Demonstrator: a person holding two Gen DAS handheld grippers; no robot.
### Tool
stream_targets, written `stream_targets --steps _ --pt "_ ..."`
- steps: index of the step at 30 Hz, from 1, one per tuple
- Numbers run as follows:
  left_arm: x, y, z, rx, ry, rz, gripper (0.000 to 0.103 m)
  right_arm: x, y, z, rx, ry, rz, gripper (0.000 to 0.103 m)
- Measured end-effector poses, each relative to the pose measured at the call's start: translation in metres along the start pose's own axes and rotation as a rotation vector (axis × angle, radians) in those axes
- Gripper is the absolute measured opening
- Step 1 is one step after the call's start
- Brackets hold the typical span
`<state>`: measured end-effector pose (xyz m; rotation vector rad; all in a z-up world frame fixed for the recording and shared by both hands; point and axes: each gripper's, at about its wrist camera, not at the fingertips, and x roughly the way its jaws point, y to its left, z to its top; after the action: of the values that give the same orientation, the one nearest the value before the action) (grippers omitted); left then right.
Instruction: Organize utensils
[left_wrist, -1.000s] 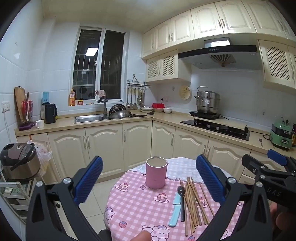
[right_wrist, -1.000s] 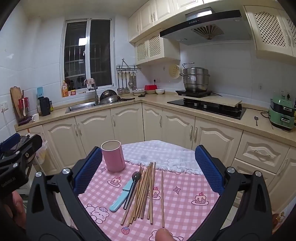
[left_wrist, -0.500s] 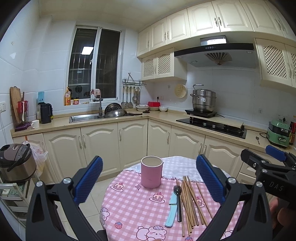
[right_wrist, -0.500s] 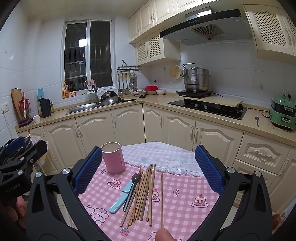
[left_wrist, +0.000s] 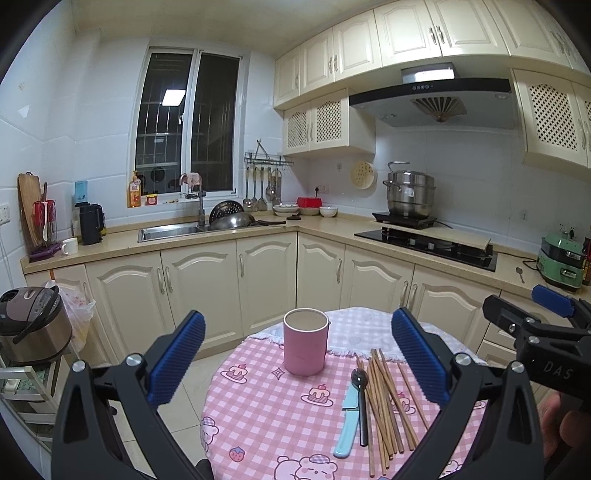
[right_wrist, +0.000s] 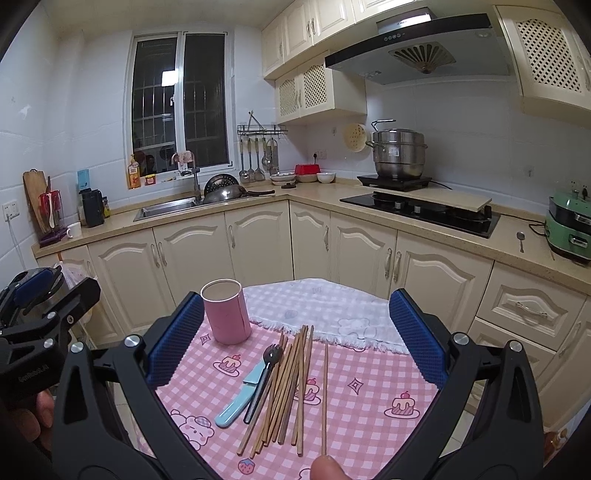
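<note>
Since the chopsticks (right_wrist: 291, 384) lie loose beside the pink cup (right_wrist: 226, 316), both claws, left claw (left_wrist: 297, 363) and right claw (right_wrist: 295, 339), hover wide and empty above the table (right_wrist: 369, 398), likely ready to collect them.

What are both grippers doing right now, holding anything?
Left gripper: jaws open, holding nothing.
Right gripper: jaws open, holding nothing.

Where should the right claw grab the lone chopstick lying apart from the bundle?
Take the lone chopstick near its middle, from straight above, with the right claw closing across its width. It lies flat on the cloth, clear of the bundle, so both fingers probably have room.
</note>
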<state>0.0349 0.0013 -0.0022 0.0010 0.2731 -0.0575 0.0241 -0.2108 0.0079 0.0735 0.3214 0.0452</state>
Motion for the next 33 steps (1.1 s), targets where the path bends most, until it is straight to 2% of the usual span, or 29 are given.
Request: stream_targets --steps 6,18,27,33 --pt "0.027 -0.005 -0.008 0.02 0.045 -0.003 0.099 0.023 -0.005 -0.002 -0.008 0.041 0.0 0.098" --pt "0.099 -0.014 -0.03 0.046 0.218 -0.029 0.099 0.076 -0.035 -0.014 0.021 0.188 -0.015 0.098" --pt "0.175 -0.027 -0.074 0.154 0.45 -0.056 0.099 0.128 -0.073 -0.048 0.079 0.422 -0.054 0.098" --pt "0.213 -0.041 -0.109 0.224 0.591 -0.091 0.099 0.154 -0.084 -0.072 0.077 0.533 -0.067 0.098"
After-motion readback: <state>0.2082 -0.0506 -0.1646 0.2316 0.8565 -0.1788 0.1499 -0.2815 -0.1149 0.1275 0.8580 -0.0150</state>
